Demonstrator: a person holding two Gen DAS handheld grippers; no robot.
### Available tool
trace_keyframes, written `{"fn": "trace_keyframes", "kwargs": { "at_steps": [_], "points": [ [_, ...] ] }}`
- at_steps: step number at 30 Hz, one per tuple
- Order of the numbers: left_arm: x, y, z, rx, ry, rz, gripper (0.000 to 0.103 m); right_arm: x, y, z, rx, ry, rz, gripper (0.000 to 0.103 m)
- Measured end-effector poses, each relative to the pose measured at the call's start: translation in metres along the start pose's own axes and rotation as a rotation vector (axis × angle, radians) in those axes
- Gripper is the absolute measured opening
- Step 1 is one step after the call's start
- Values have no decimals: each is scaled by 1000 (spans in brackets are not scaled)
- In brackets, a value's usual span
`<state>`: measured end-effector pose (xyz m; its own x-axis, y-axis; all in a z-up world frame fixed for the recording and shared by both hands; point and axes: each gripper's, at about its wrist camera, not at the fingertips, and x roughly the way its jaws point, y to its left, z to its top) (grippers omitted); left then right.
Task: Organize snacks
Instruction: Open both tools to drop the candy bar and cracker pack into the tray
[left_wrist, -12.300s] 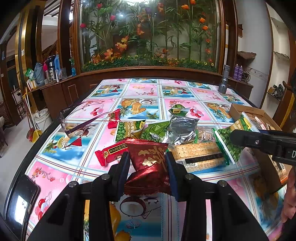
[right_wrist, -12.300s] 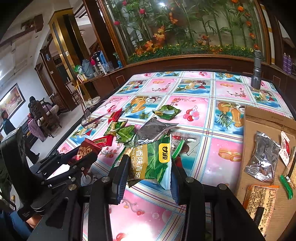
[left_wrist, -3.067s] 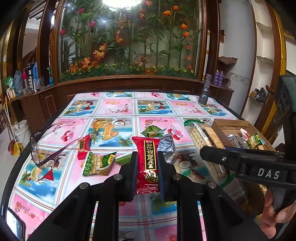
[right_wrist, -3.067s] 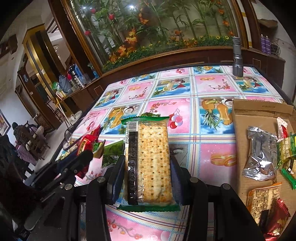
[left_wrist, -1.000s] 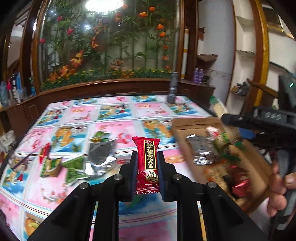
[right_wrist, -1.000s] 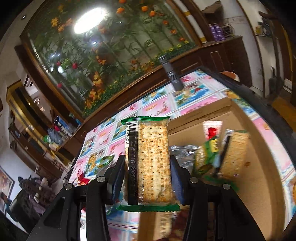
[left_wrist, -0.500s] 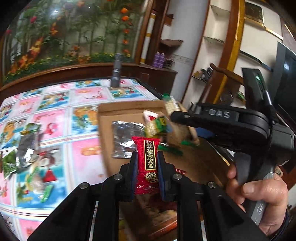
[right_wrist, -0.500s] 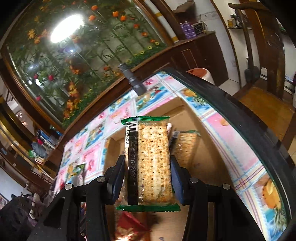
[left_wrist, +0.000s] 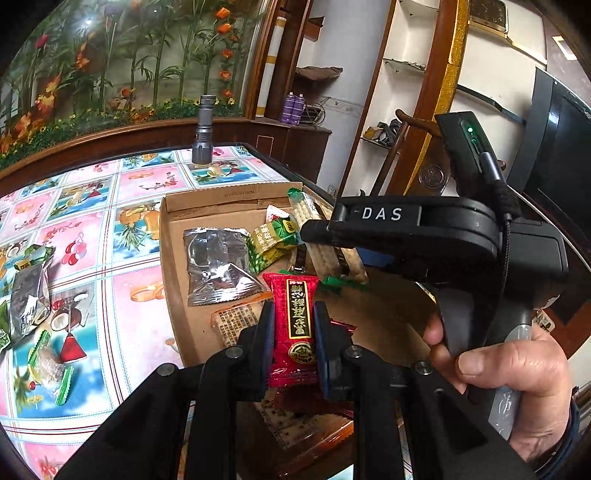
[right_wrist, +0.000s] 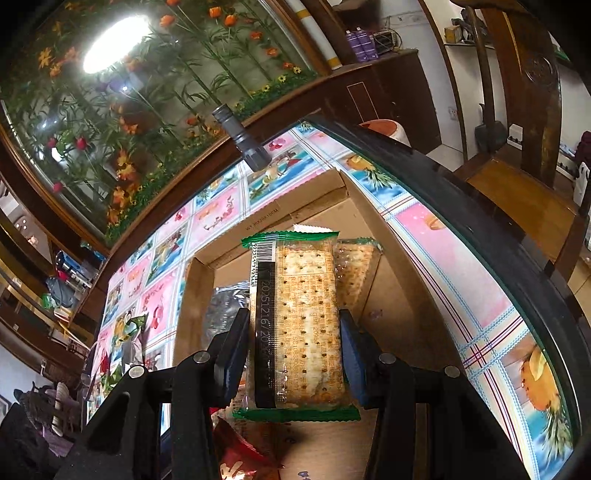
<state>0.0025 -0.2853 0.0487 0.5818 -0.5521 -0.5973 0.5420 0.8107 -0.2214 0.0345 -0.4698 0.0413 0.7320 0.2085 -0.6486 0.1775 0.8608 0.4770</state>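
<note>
My left gripper is shut on a red snack packet with a black and gold label, held upright over the cardboard box. My right gripper is shut on a clear cracker pack with green ends, also above the box. In the left wrist view the right gripper's black body reaches in from the right, held by a hand. Inside the box lie a silver pouch, a green pea packet, another cracker pack and red packets.
Several loose snacks lie on the patterned tablecloth left of the box. A grey flashlight stands at the far table edge. The table's dark rim runs close to the box's right side, with a wooden chair beyond.
Both grippers swung right from the table's middle to over the box, each keeping its packet. In the last half second they only sank a little toward the box.
</note>
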Motion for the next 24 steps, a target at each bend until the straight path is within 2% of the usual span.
{"fn": "trace_keyframes", "kwargs": {
  "at_steps": [4,7,10,11,12,17,24],
  "points": [
    [1,1,1,-3,-1,8,21,2,2,0,-6,5,-12,51],
    [-1,0,0,-1,-3,3,28,-2,5,0,-23,-18,-39,51],
    [-5,-3,0,7,-22,0,39,-7,3,1,-7,-36,-27,53],
    [-8,-3,1,11,-32,1,46,-8,2,2,-6,-44,-24,53],
    [-12,-4,1,15,-50,5,48,-11,2,2,-5,-57,-19,53],
    [-25,2,6,-3,-92,15,48,-18,11,1,-41,-125,-45,53],
    [-42,24,13,-51,-116,47,48,-15,15,1,-68,-142,-50,53]
  ]
}}
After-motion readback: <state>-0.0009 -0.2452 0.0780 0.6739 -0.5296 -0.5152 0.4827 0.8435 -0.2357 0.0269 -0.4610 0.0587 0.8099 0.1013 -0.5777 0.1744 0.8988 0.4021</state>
